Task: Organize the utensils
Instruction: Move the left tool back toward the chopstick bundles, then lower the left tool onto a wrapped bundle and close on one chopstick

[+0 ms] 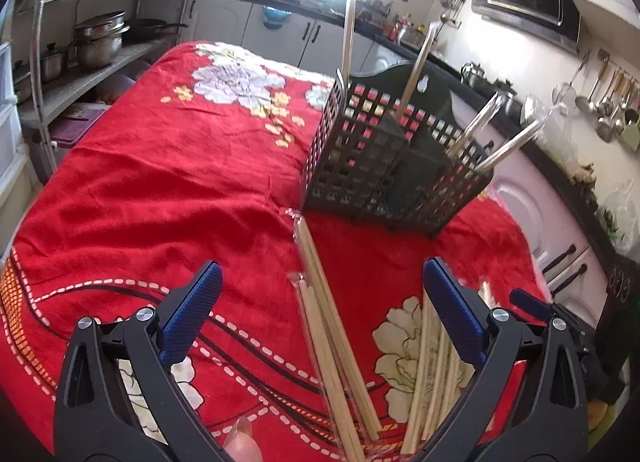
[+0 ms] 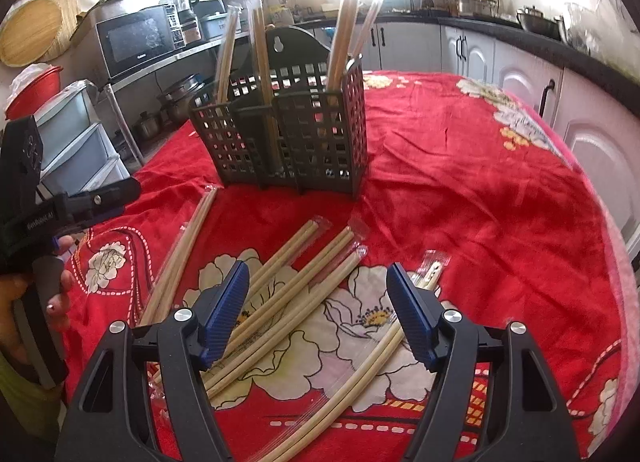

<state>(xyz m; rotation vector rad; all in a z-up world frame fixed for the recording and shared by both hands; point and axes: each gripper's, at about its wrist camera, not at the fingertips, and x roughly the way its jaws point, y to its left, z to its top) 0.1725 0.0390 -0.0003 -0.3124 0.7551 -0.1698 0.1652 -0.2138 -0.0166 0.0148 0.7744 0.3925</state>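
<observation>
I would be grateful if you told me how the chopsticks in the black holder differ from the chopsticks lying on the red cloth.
The chopsticks in the holder stand nearly upright, while the chopsticks on the cloth lie flat. Those in the holder are split among the compartments of the black holder; those on the cloth are scattered and crossing in a loose pile. Both sets look like pale wooden pairs, many in clear wrappers.

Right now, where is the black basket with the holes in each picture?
Left wrist view: the black basket stands right of centre on the red cloth, beyond the wrapped chopsticks.
Right wrist view: the basket stands upper centre, left of middle.
Shared landmark: the keyhole-shaped hanging hole in its back plate.
</observation>
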